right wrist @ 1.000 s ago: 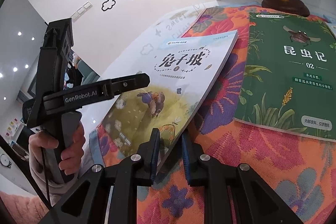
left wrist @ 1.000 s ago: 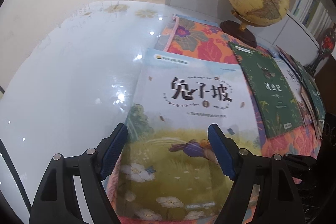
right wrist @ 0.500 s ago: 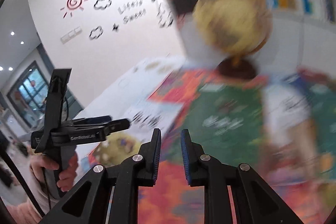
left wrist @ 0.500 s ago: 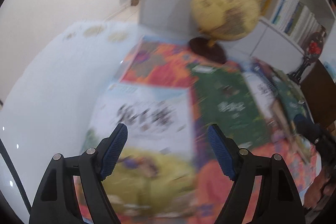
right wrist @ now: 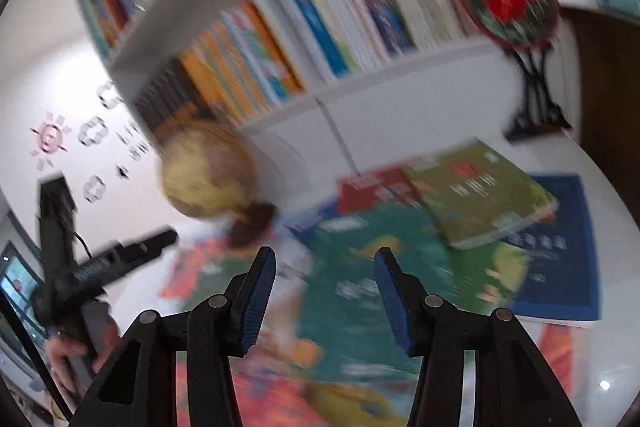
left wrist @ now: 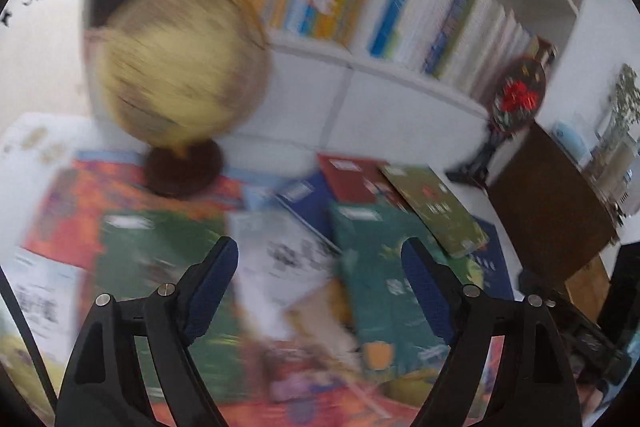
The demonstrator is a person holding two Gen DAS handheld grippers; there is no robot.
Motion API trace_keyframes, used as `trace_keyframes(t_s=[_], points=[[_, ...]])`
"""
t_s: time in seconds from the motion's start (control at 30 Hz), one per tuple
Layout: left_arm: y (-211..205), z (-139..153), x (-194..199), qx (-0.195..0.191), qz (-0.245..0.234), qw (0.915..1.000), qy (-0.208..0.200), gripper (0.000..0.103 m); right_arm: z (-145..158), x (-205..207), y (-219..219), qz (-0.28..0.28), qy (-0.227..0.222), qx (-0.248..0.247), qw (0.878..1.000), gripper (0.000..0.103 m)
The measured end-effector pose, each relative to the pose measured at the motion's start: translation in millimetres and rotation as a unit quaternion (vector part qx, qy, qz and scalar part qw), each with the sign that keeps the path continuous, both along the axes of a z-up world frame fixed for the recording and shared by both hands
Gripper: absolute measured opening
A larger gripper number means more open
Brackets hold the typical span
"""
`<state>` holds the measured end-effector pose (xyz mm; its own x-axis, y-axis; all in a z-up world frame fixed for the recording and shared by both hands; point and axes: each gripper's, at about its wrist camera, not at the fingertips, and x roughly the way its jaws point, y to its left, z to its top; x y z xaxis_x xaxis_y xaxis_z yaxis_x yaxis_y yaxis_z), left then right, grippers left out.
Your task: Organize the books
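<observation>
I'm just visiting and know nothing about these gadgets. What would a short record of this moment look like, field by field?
Setting: white table with an orange floral cloth, in front of a white bookshelf filled with books
Loose books: several flat and overlapping, an olive-green book lying on top
Ornament: yellow globe on a dark round base
Left gripper: open, nothing between its blue pads
Right gripper: jaws just opening, empty
Picture quality: blurred, titles unreadable

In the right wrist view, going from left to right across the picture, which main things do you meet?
Left tool → globe → red book → olive-green book → dark blue book. The teal book beneath them overlaps several, so I leave it out.
</observation>
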<state>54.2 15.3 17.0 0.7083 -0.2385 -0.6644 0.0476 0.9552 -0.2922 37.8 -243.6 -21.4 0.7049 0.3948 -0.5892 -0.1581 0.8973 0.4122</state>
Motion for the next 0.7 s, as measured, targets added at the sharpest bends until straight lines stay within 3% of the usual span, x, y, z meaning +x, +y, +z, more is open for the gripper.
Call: trace_keyframes(t_s=[0.17, 0.3, 0.5, 0.7], points=[[-38, -44, 17, 0.03, -0.045, 0.9977, 0.042, 0.083, -38, 15, -35, -0.03, 0.044, 0.034, 0.998, 0.05], [-31, -63, 22, 0.001, -0.042, 0.9984, 0.037, 0.083, -56, 21, -40, -0.047, 0.068, 0.024, 0.996, 0.05], [-25, -87, 32, -0.048, -0.049, 0.9951, 0.07, 0.083, -71, 27, -39, -0.057, 0.097, 0.022, 0.993, 0.05], [-36, -92, 32, -0.06, -0.082, 0.9919, 0.077, 0.083, -88, 36, -18, -0.041, 0.119, 0.003, 0.992, 0.05]])
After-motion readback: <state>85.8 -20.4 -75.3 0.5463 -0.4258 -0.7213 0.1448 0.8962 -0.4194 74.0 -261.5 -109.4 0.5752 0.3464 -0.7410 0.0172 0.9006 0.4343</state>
